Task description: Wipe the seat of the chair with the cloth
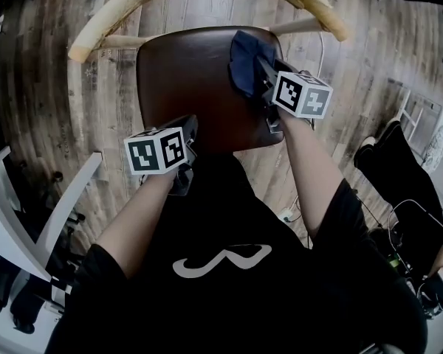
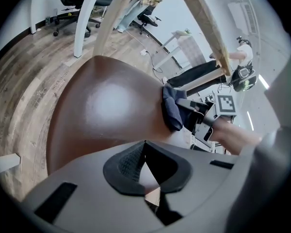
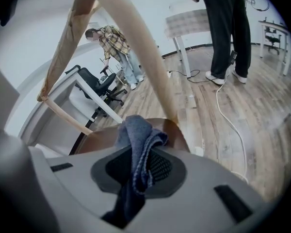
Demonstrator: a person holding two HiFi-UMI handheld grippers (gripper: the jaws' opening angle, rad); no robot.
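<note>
The right gripper has its 2 jaws closed on the dark blue woven cloth, which bunches up just ahead of them against the far right part of the glossy dark brown chair seat. The left gripper, with jaws together and nothing between them, is at the seat's near edge.

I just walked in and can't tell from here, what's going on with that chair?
A person holds a gripper in each hand over a chair's glossy brown seat. The right gripper is clamped on a dark blue cloth at the seat's far right corner. The left gripper, shut and empty, is by the near edge.
</note>
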